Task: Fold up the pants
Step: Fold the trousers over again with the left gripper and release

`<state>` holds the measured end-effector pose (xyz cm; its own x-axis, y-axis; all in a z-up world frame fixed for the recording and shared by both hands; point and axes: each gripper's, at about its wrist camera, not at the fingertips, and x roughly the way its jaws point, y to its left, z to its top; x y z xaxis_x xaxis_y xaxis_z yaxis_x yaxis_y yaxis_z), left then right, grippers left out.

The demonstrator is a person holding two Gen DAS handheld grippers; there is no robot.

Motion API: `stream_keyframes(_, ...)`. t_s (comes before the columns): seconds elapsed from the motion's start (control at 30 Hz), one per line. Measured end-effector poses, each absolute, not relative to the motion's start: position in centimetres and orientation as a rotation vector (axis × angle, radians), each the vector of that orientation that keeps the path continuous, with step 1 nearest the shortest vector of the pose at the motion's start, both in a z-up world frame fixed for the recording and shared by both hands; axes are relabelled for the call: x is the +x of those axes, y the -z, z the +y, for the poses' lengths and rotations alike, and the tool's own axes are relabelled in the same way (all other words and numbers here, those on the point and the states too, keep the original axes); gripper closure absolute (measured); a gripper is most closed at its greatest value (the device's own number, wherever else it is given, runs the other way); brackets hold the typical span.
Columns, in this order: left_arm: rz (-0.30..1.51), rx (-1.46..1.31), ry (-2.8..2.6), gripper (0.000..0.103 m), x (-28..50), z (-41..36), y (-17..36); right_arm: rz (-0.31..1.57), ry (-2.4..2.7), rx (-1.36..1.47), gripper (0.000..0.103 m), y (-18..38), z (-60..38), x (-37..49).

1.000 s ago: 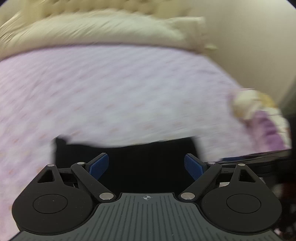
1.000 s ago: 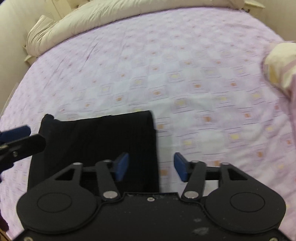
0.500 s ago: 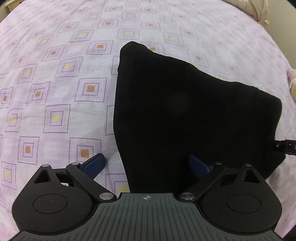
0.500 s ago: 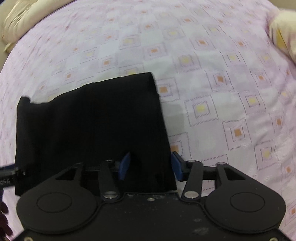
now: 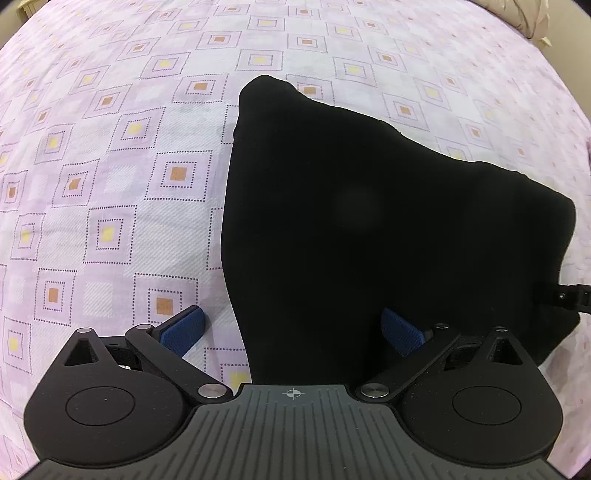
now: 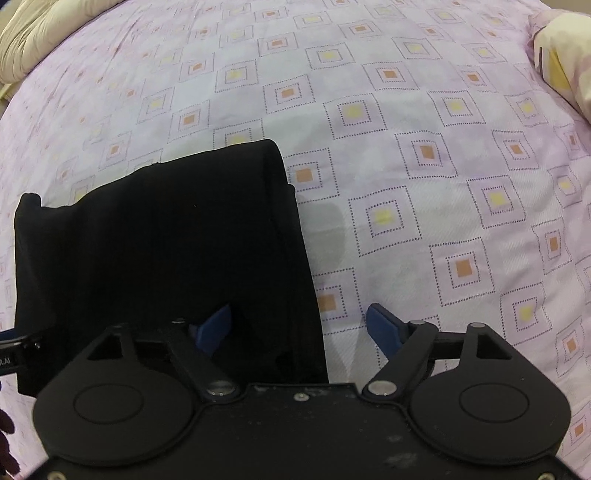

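Note:
Black folded pants (image 5: 369, 221) lie flat on a pink bedsheet (image 5: 110, 166) with square prints. My left gripper (image 5: 291, 330) points down over their near left edge and stands wide open. One of its pads is over the sheet and the other over the cloth, and neither presses. In the right wrist view the pants (image 6: 166, 240) fill the left half. My right gripper (image 6: 299, 326) straddles their right edge with its jaws opening, the cloth edge lying loose between the pads. Each gripper's tip shows at the edge of the other's view.
A beige duvet (image 6: 37, 33) is bunched at the far left of the bed. It also shows as a beige duvet corner (image 5: 528, 18) in the left wrist view. A cream and yellow pillow (image 6: 561, 62) lies at the right. Bare sheet (image 6: 443, 184) stretches to the right of the pants.
Both grippers tipped down and sank toward the pants. The right gripper's jaws, narrow around the pants' right edge half a second ago, have spread wide. The left jaws widened slightly.

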<state>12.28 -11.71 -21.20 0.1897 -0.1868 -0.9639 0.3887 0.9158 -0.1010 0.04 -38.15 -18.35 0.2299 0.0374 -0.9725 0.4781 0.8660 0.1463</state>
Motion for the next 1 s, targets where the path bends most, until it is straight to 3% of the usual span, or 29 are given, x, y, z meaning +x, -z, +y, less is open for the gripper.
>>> stream_keyframes(0.17,1.357,0.188,0.453,0.001,12.3,-11.5,20.8,1.31,0.329,0.469,0.018,18.5,-38.2,-0.1)
stream_keyframes(0.3,1.339,0.164,0.457,0.031,12.0,-11.2,19.0,1.307,0.331,0.476,0.017,18.7,-38.4,-0.3)
stream_keyframes(0.6,1.192,0.332,0.425,0.032,13.5,-15.1,15.3,1.294,0.32,0.48,0.016,18.3,-38.5,-0.9)
stream_keyframes(1.0,1.224,0.406,0.381,0.031,17.4,-18.9,19.0,1.303,0.305,0.484,0.015,18.4,-38.6,-0.6)
